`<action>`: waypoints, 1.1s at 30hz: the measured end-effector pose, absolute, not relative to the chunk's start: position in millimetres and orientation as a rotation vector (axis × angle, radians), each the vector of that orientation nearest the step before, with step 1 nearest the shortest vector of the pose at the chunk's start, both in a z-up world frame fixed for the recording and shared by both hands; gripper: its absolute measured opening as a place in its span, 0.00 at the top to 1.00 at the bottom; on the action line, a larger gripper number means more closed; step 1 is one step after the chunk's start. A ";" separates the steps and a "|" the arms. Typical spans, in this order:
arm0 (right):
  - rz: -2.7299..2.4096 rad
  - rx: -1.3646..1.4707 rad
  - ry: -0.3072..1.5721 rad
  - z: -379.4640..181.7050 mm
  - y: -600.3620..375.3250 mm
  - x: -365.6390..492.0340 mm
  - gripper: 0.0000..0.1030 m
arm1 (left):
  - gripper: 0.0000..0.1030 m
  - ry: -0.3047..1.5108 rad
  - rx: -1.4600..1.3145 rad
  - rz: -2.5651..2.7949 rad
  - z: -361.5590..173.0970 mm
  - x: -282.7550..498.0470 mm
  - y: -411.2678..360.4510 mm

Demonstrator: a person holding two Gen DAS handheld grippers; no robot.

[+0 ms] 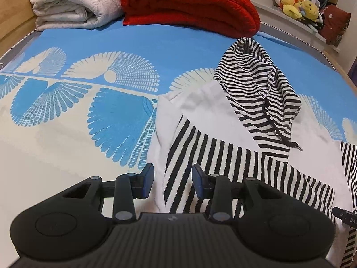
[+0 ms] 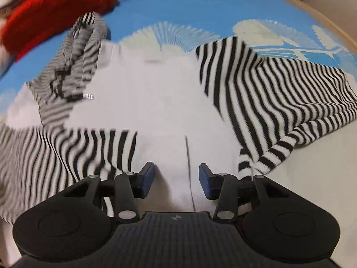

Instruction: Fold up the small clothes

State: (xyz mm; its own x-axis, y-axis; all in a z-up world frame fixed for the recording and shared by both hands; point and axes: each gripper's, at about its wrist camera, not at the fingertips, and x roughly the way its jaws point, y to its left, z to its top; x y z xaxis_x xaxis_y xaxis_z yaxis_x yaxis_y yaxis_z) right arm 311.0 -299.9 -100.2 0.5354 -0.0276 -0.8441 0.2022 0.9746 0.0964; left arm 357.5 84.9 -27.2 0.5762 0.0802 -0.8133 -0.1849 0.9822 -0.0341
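Observation:
A small hoodie with a white body (image 1: pixel 200 111) and black-and-white striped hood (image 1: pixel 254 84) and sleeves lies on the blue and cream bedspread (image 1: pixel 89 116). One striped sleeve (image 1: pixel 200 156) is folded across the body. My left gripper (image 1: pixel 173 182) is open and empty just above that sleeve's lower end. In the right wrist view the white body (image 2: pixel 151 93) fills the middle, with the other striped sleeve (image 2: pixel 279 102) spread out to the right. My right gripper (image 2: pixel 176 179) is open and empty over the white hem.
A folded red blanket (image 1: pixel 189 2) and a folded white blanket (image 1: pixel 73 6) lie at the far end of the bed. Yellow plush toys (image 1: pixel 299 4) sit on a shelf at the far right. The bed's edge (image 2: pixel 312 6) runs behind the right sleeve.

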 end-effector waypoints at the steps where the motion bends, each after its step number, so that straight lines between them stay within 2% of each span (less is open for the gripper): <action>1: -0.124 0.166 0.992 -100.6 -295.6 310.7 0.72 | 0.60 0.946 -0.119 0.155 -27.6 357.5 85.5; 2: -0.098 0.145 0.982 -99.4 -290.4 315.5 0.88 | 0.60 0.946 -0.118 0.155 -28.0 357.7 85.8; 3: -0.083 0.135 0.966 -96.2 -287.8 315.3 0.93 | 0.60 0.947 -0.117 0.156 -28.3 357.9 86.3; 6: -0.086 0.197 0.881 -78.7 -291.6 311.8 0.94 | 0.60 0.948 -0.119 0.156 -29.2 357.9 87.5; 11: -0.079 0.221 0.560 -20.0 -302.0 295.1 0.94 | 0.60 0.949 -0.121 0.135 -30.4 357.7 85.6; 13: -0.155 0.217 0.612 -29.7 -310.4 301.3 0.93 | 0.60 0.958 -0.114 0.121 -33.3 357.7 83.1; 15: -0.198 0.252 0.778 -55.1 -322.4 314.6 0.87 | 0.60 0.976 -0.113 0.113 -37.7 358.4 80.4; 16: -0.220 0.288 0.843 -65.3 -329.3 317.3 0.87 | 0.60 0.983 -0.112 0.112 -39.3 358.2 79.5; 22: -0.156 0.286 0.794 -58.6 -326.1 306.2 0.86 | 0.60 1.017 -0.117 0.027 -48.0 357.5 67.8; 25: -0.100 0.285 1.020 -92.2 -324.1 321.4 0.85 | 0.60 1.160 -0.095 0.026 -77.6 360.8 65.3; 26: -0.113 0.282 1.020 -96.8 -324.9 319.0 0.86 | 0.60 1.209 -0.066 0.049 -89.5 360.8 65.5; 30: -0.127 0.274 0.955 -82.4 -328.2 317.1 0.83 | 0.59 1.127 -0.036 0.026 -72.4 354.8 54.8; 32: -0.158 0.286 1.025 -89.0 -336.1 319.9 0.81 | 0.53 1.116 -0.020 -0.022 -74.0 354.3 46.1; 33: -0.177 0.314 1.025 -88.6 -343.7 323.9 0.82 | 0.50 1.171 0.022 -0.001 -86.7 355.5 42.4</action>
State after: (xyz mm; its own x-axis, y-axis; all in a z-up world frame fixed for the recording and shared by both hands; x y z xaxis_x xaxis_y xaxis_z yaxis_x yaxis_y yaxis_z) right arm 323.9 -343.7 -88.6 0.5102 0.0016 -0.8600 0.2897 0.9412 0.1737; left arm 355.5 42.4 -86.7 0.3893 0.0105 -0.9210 0.0125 0.9998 0.0166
